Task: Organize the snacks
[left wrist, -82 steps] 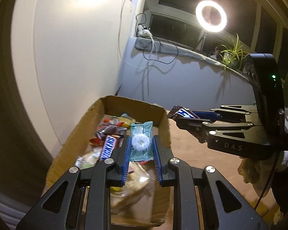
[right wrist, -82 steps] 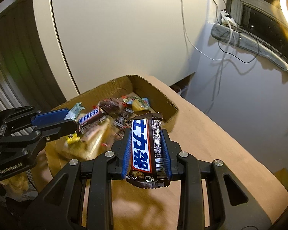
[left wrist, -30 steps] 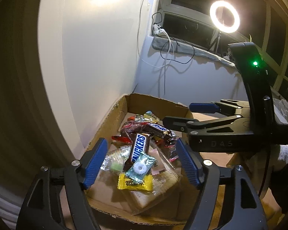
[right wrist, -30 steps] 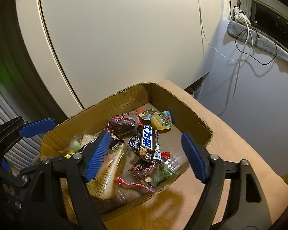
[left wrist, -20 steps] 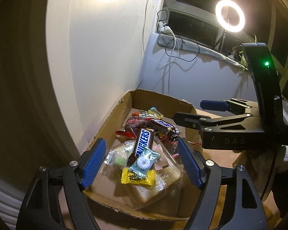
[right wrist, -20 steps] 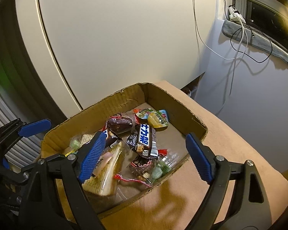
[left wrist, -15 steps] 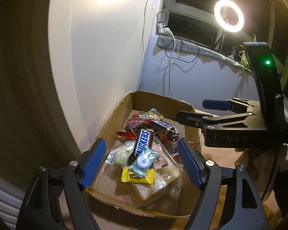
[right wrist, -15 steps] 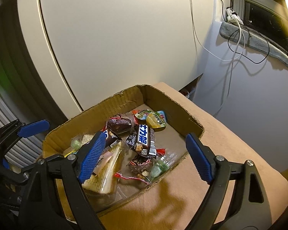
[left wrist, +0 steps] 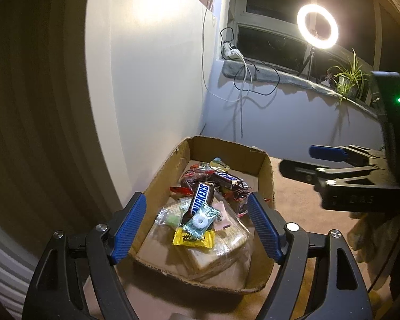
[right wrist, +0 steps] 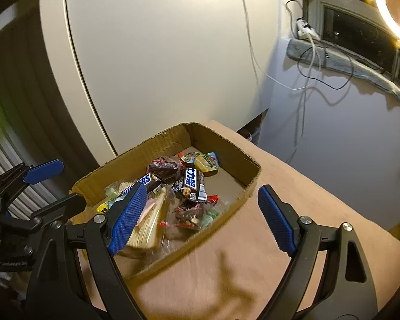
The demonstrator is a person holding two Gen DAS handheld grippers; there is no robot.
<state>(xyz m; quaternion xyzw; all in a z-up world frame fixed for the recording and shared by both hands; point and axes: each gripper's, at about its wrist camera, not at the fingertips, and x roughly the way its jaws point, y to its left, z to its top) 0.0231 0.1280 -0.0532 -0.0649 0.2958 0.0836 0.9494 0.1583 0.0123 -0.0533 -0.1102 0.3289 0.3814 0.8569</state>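
The snacks [left wrist: 200, 208], among them a Snickers bar [left wrist: 199, 200] and a ring mint [left wrist: 200, 220], lie heaped in the cardboard box [left wrist: 264, 176] on the tabletop [right wrist: 293, 213], while the left gripper [left wrist: 197, 229], its fingers widening, and the right gripper [right wrist: 200, 218], fingers spread, both hover empty.

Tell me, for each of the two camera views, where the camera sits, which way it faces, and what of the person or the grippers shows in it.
Left wrist view: sits on the left gripper, looking forward and down into the brown cardboard box; its jaws are opening with nothing gripped; the right gripper and a gloved hand show at right.
Right wrist view: sits on the right gripper, open and empty, facing down at the box's corner; the left gripper shows at left.
Shared: the box, the Snickers bar, the lit ring light.
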